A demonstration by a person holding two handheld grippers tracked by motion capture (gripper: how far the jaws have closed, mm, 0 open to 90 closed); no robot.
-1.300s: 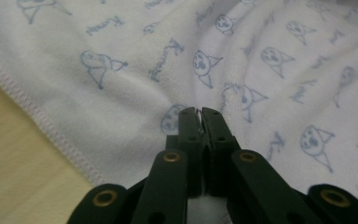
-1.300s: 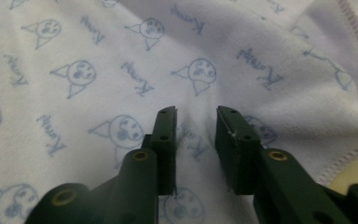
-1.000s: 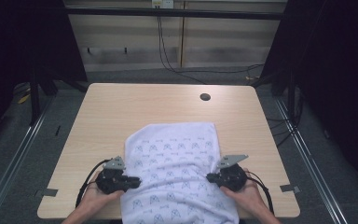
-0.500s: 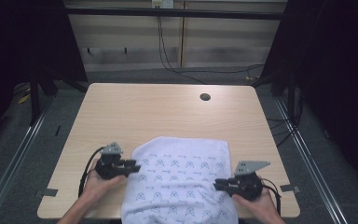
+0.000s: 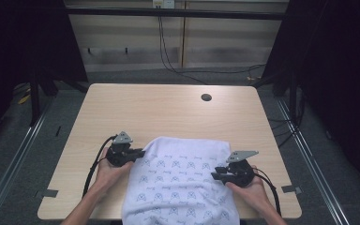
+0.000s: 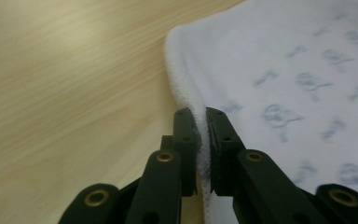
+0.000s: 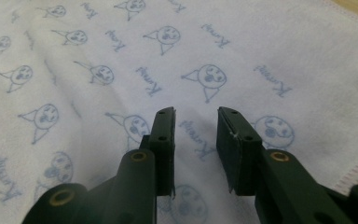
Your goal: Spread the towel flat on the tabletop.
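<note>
A white towel printed with small blue cartoon faces and words lies folded on the light wooden bench, at the middle of its near edge, with its lower part hanging over that edge between the person's forearms. Its far fold runs roughly parallel to the near edge, well short of the bench's middle.

The left gripper, held in the person's left hand, sits at the towel's far-left corner. In the left gripper view the left gripper has just been closing, and its two black fingers now pinch the thick folded edge of the towel between their pads, with the bare wood of the bench to the left of that edge.

The right gripper, held in the right hand, rests at the towel's right side, nearer the bench's near-right corner, pointing in toward the cloth. In the right gripper view the right gripper has just been opening: its fingers stand apart over the flat printed surface of the towel, with only flat cloth under the gap and nothing clamped. The stitched hem of the towel shows at the lower right of that view.

A round dark hole lies in the bench near its far-right corner, well apart from the towel.
</note>
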